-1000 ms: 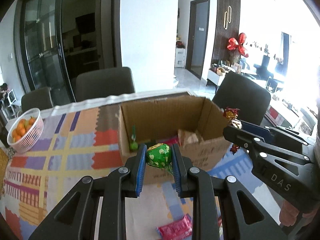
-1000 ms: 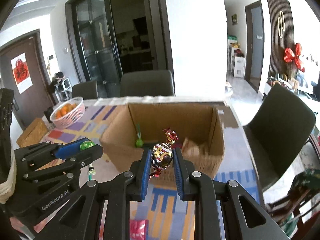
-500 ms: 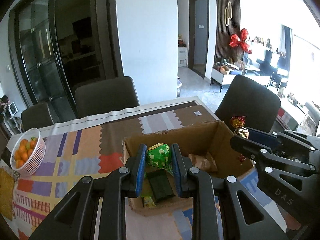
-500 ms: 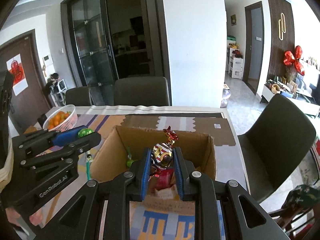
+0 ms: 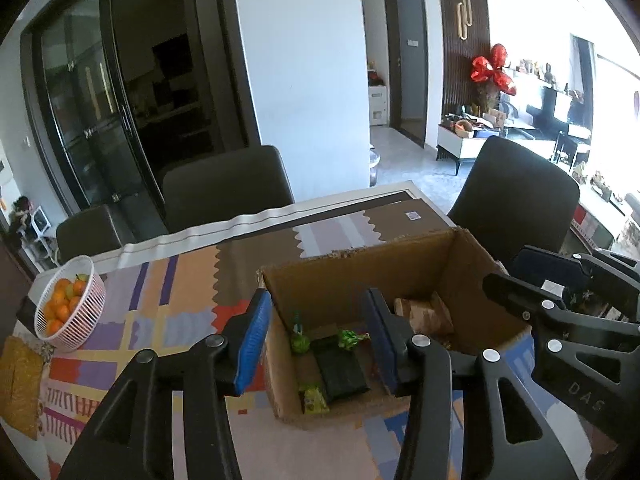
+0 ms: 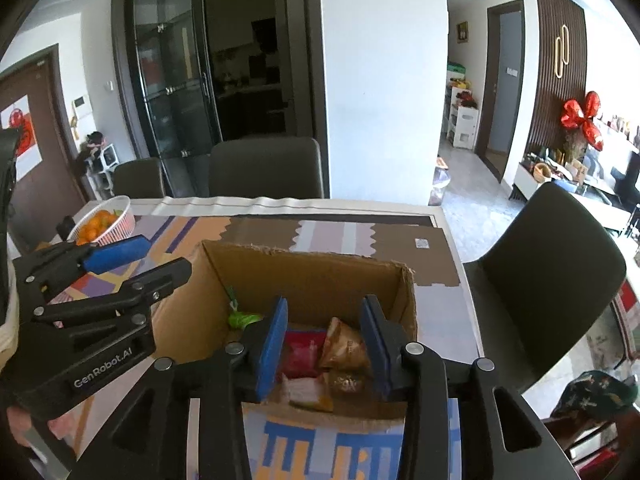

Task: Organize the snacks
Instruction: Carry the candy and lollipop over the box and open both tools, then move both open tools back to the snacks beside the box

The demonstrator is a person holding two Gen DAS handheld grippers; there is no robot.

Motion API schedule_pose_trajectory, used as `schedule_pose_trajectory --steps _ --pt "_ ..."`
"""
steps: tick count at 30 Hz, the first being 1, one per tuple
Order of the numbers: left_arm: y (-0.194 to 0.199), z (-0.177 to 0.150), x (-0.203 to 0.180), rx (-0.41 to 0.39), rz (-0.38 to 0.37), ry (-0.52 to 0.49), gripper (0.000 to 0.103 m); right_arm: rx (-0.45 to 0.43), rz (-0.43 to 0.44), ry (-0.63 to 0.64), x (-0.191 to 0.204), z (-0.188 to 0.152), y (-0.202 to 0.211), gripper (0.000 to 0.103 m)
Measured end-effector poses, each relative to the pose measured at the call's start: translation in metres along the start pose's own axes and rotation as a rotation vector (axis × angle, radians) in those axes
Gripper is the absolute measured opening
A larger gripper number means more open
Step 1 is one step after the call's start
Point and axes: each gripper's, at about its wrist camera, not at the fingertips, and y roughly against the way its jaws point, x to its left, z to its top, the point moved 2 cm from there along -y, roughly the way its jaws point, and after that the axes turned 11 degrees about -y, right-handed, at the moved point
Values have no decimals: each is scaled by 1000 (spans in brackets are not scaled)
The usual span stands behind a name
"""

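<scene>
An open cardboard box (image 5: 460, 252) stands on the patterned table; it also shows in the right wrist view (image 6: 320, 276). My left gripper (image 5: 318, 340) is open and empty above the box's left part. Below it lie a green wrapped candy (image 5: 348, 338), a dark packet (image 5: 342, 368) and a small green snack (image 5: 314, 398). My right gripper (image 6: 324, 344) is open and empty above the box's right part, over a brown wrapped candy (image 6: 346, 348), a pink packet (image 6: 302, 354) and a pale packet (image 6: 306, 392). Each gripper shows at the edge of the other's view.
A white basket of oranges (image 5: 68, 304) stands at the table's left; it also shows in the right wrist view (image 6: 104, 222). Dark chairs stand behind (image 5: 226, 188) and to the right of the table (image 5: 520, 192). A yellow-brown mat (image 5: 18, 384) lies at the left edge.
Both grippers opened above the box. The green candy left the left gripper and the brown candy left the right gripper; both now lie inside the box.
</scene>
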Motion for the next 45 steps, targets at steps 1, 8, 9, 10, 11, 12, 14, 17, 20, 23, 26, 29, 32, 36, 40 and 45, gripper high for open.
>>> schedule_pose_trajectory --steps 1,8,9,10,11,12,14,17,20,23,26,29,32,36,40,45 --pt "5 -2 -2 -2 1 -4 49 -3 6 3 0 -4 6 39" --pt "46 -22 -14 -46 -11 -29 55 -40 35 -14 0 -30 45 50" --pt "52 -27 -15 -46 -17 -26 56 -42 34 -17 0 -33 49 52" --pt "56 -30 -16 -50 -26 -21 56 -46 33 -20 -1 -36 53 54" --pt "61 -34 -17 -53 -34 -17 57 -52 32 -20 -1 -41 59 54" --pt "66 -38 -19 -54 -39 -13 58 -51 30 -18 0 -43 61 55" --pt "75 -46 -21 -67 -52 -11 59 -49 38 -26 0 -52 69 55" --pt "86 -59 -30 -74 -51 -22 61 -44 46 -25 1 -64 78 57" --pt "91 -72 -38 -63 -67 -40 61 -36 50 -21 2 -79 84 58" --pt "97 -85 -46 -55 -85 -56 61 -25 49 -16 2 -96 89 58" --pt "101 -96 -54 -44 -89 -78 62 -8 58 -19 2 -110 92 58" --pt "103 -109 -61 -29 -105 -96 63 16 64 -19 2 -124 94 58" --pt "103 -121 -68 -14 -118 -110 64 40 61 -31 -2 -137 93 59" --pt "98 -135 -73 3 -135 -123 66 71 50 -52 -5 -153 90 60" --pt "91 -152 -80 26 -160 -152 66 96 35 -70 -6 -169 86 60" --pt "74 -171 -88 76 -199 -203 67 155 15 -72 -7 -192 72 60"
